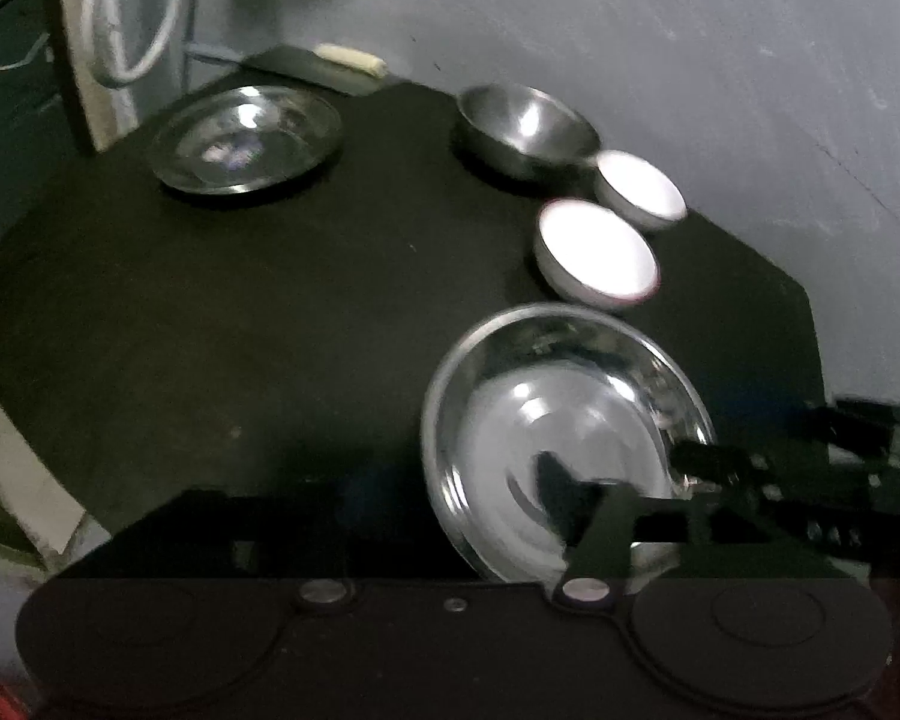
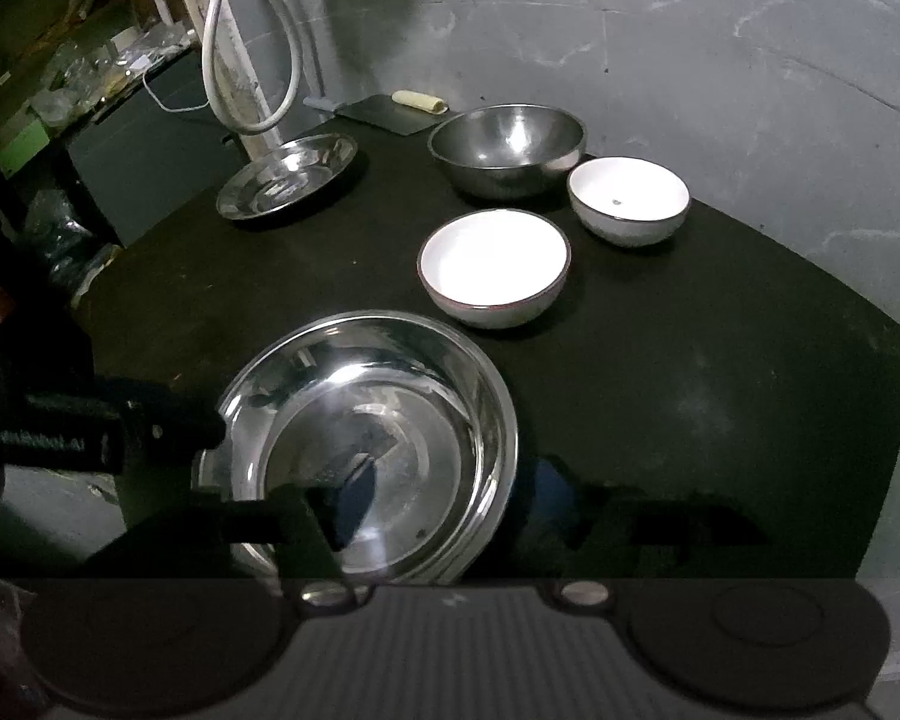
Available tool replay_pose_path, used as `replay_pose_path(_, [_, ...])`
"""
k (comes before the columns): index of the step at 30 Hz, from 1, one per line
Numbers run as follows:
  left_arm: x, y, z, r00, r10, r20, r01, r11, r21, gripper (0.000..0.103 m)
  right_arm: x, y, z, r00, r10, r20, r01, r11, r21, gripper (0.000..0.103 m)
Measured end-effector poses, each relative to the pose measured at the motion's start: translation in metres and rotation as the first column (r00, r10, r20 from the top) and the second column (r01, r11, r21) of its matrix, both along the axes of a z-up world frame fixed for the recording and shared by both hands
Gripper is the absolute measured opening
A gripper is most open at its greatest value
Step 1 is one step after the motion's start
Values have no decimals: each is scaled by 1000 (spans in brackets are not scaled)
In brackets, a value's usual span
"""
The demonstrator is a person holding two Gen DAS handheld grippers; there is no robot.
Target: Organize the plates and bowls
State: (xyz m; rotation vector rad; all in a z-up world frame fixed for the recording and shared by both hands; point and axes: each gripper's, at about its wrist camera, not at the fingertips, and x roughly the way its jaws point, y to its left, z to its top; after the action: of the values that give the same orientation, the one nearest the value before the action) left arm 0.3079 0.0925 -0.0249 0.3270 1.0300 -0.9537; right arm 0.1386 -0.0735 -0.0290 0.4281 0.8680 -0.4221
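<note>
I see the steel plate [image 2: 366, 444] at the tabletop's [image 2: 720, 390] near edge, both grippers at its rim. Left gripper [image 2: 210, 420] and right gripper [image 1: 678, 468]: I cannot tell whether either grips.

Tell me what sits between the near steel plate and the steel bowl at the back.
In the right wrist view, a white bowl sits between the near plate and the steel bowl, apart from both.

Steel plates: two, a near plate [image 2: 366, 444] and a far plate [image 2: 287, 185]. Bowls: three, namely one steel bowl [image 2: 508, 150] and two white bowls, nearer [image 2: 494, 267] and farther [image 2: 628, 200]. Grippers: two.
</note>
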Motion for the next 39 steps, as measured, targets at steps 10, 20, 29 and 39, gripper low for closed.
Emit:
replay_pose_path(10, [63, 28, 27, 961, 262, 90, -241, 951, -192, 102, -2, -10, 42, 984, -47, 171, 43, 999, 31, 103])
replay_pose_path(20, [219, 13, 25, 924, 340, 177, -306, 932, -194, 102, 132, -25, 72, 964, -30, 265, 15, 998, 60, 103])
replay_pose_path(29, [295, -23, -5, 966, 184, 183, -160, 978, -136, 102, 237, -37, 13, 978, -114, 176, 97, 990, 101, 101])
replay_pose_path(39, [298, -52, -31, 984, 26, 176, -13, 997, -75, 96, 283, -47, -24, 984, -140, 110, 130, 987, 89, 77])
